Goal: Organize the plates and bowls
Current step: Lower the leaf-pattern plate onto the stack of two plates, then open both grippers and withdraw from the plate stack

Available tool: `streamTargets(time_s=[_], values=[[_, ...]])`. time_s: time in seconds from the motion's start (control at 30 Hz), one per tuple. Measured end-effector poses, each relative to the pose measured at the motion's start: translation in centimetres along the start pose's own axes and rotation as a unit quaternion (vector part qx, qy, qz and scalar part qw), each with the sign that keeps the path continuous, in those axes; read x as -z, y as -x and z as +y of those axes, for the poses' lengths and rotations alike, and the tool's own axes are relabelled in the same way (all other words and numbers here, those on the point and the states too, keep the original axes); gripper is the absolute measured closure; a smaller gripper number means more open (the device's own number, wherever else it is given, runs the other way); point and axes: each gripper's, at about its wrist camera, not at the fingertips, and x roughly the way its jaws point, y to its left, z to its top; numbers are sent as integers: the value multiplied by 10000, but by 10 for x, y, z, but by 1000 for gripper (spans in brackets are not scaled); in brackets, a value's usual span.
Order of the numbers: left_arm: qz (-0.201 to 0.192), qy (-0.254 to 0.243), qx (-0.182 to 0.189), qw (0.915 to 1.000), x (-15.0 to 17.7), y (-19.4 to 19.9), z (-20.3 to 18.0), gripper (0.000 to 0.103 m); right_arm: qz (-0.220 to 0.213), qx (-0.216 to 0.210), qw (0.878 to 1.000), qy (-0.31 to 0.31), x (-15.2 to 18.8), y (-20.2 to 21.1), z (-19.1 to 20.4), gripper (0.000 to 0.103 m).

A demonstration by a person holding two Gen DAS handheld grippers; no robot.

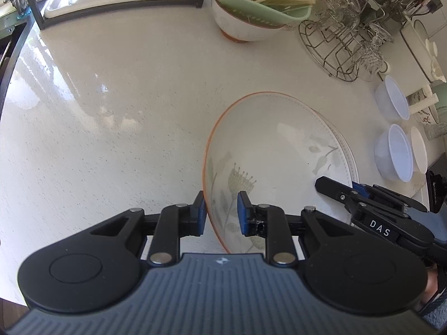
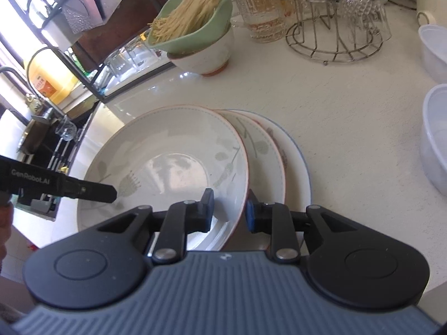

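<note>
Hand-held grippers (image 1: 220,212) (image 2: 230,209) astride plate (image 2: 173,167) rim

White plate (image 2: 167,153) with orange rim and green floral pattern; mint-green bowl (image 2: 195,30).

Left gripper (image 1: 220,213) pitched steeply down, jaws narrowed on near-left plate rim, right gripper (image 2: 229,209) angled down, jaws straddling near-right rim with a small gap, both gripper bodies side by side

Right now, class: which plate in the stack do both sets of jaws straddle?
The top plate, orange-rimmed with green leaves; the other plates lie offset beneath it.
</note>
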Motion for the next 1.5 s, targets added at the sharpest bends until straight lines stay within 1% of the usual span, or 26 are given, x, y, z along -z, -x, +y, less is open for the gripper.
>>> streamTargets(time_s=[0.1, 0.17, 0.47, 0.63, 0.73, 0.83, 1.0, 1.1, 1.13, 1.27, 1.5], values=[[-2, 227, 32, 9997, 1, 0, 2, 77, -47, 106, 9999, 26, 0, 1, 0, 77], [-49, 293, 14, 9996, 3, 1, 1, 77, -75, 188, 9998, 88, 0, 2, 1, 77], [-278, 315, -181, 9990, 6, 14, -8, 77, -199, 382, 9987, 281, 1, 7, 2, 78], [-398, 370, -250, 9982, 14, 20, -11, 77, -234, 387, 9986, 287, 0, 11, -1, 78], [-472, 401, -285, 9977, 18, 23, -15, 77, -278, 308, 9990, 137, 0, 15, -6, 78], [-566, 407, -240, 9973, 21, 28, -21, 77, -319, 261, 9991, 129, 0, 19, -9, 78], [-817, 319, -328, 9956, 24, 40, -37, 77, -420, 250, 9987, 105, -3, 30, -11, 77], [-980, 265, -361, 9942, 25, 49, -46, 77, -519, 432, 9975, 211, -5, 37, -11, 78], [-1032, 259, -360, 9937, 25, 53, -49, 77, -610, 384, 9971, 236, -6, 41, -12, 78], [-1218, 213, -216, 9921, 25, 68, -59, 77, -807, 414, 9956, 247, -14, 58, -11, 78], [-1562, -170, -30, 9876, 15, 95, -75, 77, -1181, 516, 9916, 145, -29, 90, -1, 78]])
